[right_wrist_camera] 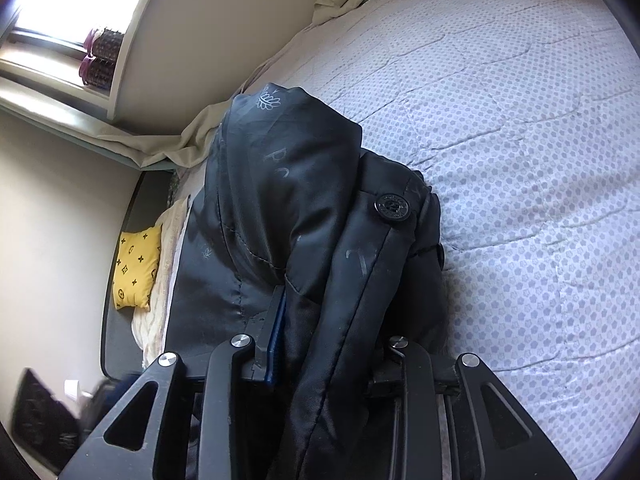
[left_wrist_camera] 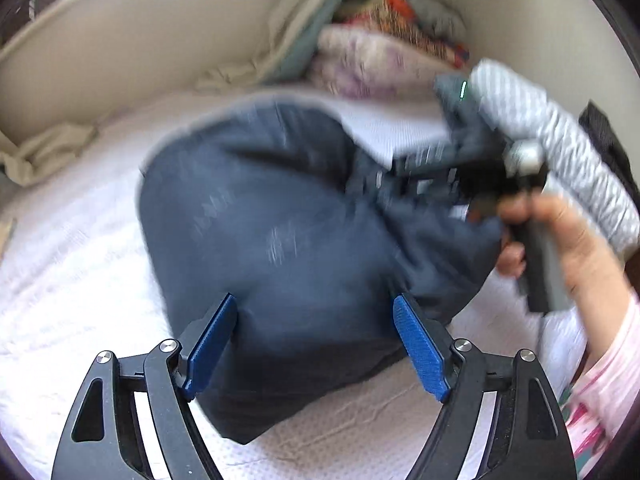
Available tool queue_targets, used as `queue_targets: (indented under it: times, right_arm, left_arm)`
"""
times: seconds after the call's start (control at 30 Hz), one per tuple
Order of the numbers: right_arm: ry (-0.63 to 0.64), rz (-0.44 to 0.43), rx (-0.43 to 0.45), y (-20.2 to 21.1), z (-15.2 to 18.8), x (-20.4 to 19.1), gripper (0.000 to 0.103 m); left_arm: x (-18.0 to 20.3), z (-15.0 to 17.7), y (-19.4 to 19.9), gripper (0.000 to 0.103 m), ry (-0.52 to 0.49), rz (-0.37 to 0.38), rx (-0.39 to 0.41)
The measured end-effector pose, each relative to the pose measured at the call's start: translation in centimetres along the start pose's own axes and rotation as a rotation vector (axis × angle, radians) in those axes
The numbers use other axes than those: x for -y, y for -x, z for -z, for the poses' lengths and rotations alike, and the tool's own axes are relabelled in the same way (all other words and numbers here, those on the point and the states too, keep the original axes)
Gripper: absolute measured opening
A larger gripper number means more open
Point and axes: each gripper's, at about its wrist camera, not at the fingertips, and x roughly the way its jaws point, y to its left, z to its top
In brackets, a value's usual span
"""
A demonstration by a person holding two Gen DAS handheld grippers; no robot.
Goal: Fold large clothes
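A dark navy padded jacket (left_wrist_camera: 280, 240) lies bunched on the white bed (left_wrist_camera: 72, 272). My left gripper (left_wrist_camera: 316, 340) is open, its blue pads on either side of the jacket's near edge, not closed on it. My right gripper (left_wrist_camera: 472, 184) shows blurred at the jacket's far right, held by a hand (left_wrist_camera: 560, 240). In the right wrist view the right gripper (right_wrist_camera: 320, 332) is shut on a thick fold of the jacket (right_wrist_camera: 288, 200). The fold drapes over the jaws and hides the right pad. A black button (right_wrist_camera: 394, 206) shows on it.
Folded blankets and pillows (left_wrist_camera: 380, 52) are piled at the bed's far end. A cream sheet (left_wrist_camera: 44, 152) is bunched along the wall. A striped grey roll (left_wrist_camera: 560, 140) is at right. A yellow cushion (right_wrist_camera: 136, 268) lies beside the bed. The patterned mattress cover (right_wrist_camera: 500, 140) spreads to the right.
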Motion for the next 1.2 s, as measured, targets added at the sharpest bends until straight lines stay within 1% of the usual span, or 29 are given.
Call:
queue_targets:
  times: [0.07, 0.13, 0.17, 0.2, 0.23, 0.3, 0.33, 0.4, 0.43, 0.47, 0.5, 0.53, 0.6, 0.63, 0.67, 0.7, 0.77, 0.8, 0.83, 0.87, 0.97, 1.07, 1.2]
  right_arm:
    - [-0.003, 0.012, 0.006, 0.2, 0.2, 0.0, 0.031]
    - [-0.002, 0.035, 0.029, 0.8, 0.4, -0.3, 0.046]
    - [0.008, 0.054, 0.042, 1.2, 0.4, -0.6, 0.049]
    - [0.022, 0.073, 0.055, 1.7, 0.5, -1.0, 0.055]
    - [0.045, 0.1, 0.075, 2.6, 0.6, -1.7, 0.058]
    - [0.076, 0.151, 0.117, 4.0, 0.7, -2.8, 0.058]
    - [0.099, 0.193, 0.155, 5.0, 0.9, -3.6, 0.058]
    - [0.183, 0.297, 0.258, 7.1, 1.6, -6.1, 0.058]
    - [0.214, 0.309, 0.281, 7.6, 1.9, -6.9, 0.058]
    - [0.261, 0.297, 0.304, 8.2, 2.3, -8.3, 0.056]
    - [0.299, 0.266, 0.312, 8.4, 2.8, -9.6, 0.051]
    - [0.348, 0.227, 0.305, 8.5, 3.4, -11.0, 0.047]
    - [0.455, 0.196, 0.259, 7.4, 4.9, -13.8, 0.042]
    - [0.502, 0.212, 0.229, 6.5, 5.6, -14.8, 0.037]
    - [0.529, 0.241, 0.203, 5.6, 6.2, -15.4, 0.035]
    - [0.54, 0.293, 0.177, 4.6, 6.6, -15.6, 0.033]
    - [0.521, 0.408, 0.154, 3.1, 7.0, -15.0, 0.026]
    - [0.522, 0.46, 0.149, 2.7, 7.1, -14.7, 0.02]
    - [0.541, 0.511, 0.146, 2.3, 7.3, -14.5, 0.016]
    - [0.554, 0.532, 0.137, 2.1, 7.4, -14.3, 0.016]
    - [0.533, 0.569, 0.1, 1.2, 7.4, -13.1, 0.016]
    - [0.473, 0.555, 0.073, 0.3, 7.0, -11.6, 0.016]
    - [0.434, 0.536, 0.048, -1.2, 6.6, -10.0, 0.016]
  left_arm:
    - [0.6, 0.8, -0.6, 0.094, -0.021, -0.047, 0.001]
    - [0.7, 0.7, -0.9, 0.096, -0.013, -0.057, 0.0]
    - [0.6, 0.7, -1.2, 0.097, -0.01, -0.063, -0.005]
    - [0.7, 0.6, -1.6, 0.097, -0.011, -0.067, -0.009]
    - [0.7, 0.7, -1.7, 0.097, -0.011, -0.074, -0.01]
    - [0.1, 0.6, -2.1, 0.097, -0.008, -0.076, -0.008]
    - [0.1, 0.7, -1.9, 0.098, -0.006, -0.077, -0.006]
    - [0.1, 1.1, -1.7, 0.098, -0.002, -0.079, -0.001]
    - [0.2, 1.2, -1.7, 0.097, -0.005, -0.08, 0.0]
    - [0.2, 1.2, -1.8, 0.098, -0.01, -0.081, 0.003]
    - [0.3, 1.3, -1.9, 0.098, -0.017, -0.085, 0.005]
    - [0.4, 1.4, -1.9, 0.098, -0.023, -0.087, 0.007]
    - [0.6, 1.5, -1.9, 0.098, -0.029, -0.089, 0.011]
    - [0.6, 1.6, -1.9, 0.098, -0.028, -0.087, 0.013]
    - [0.6, 1.6, -1.9, 0.098, -0.028, -0.084, 0.013]
    - [0.5, 1.6, -1.9, 0.098, -0.029, -0.079, 0.011]
    - [0.8, 1.9, -1.6, 0.098, -0.037, -0.075, 0.016]
    - [0.9, 2.0, -1.5, 0.098, -0.037, -0.075, 0.019]
    - [1.0, 2.2, -1.4, 0.098, -0.037, -0.074, 0.019]
    - [1.1, 2.2, -1.4, 0.099, -0.039, -0.071, 0.018]
    - [1.4, 2.2, -1.4, 0.1, -0.045, -0.064, 0.015]
    - [1.7, 2.4, -1.5, 0.101, -0.051, -0.066, 0.014]
    - [1.6, 2.4, -1.8, 0.102, -0.049, -0.063, 0.011]
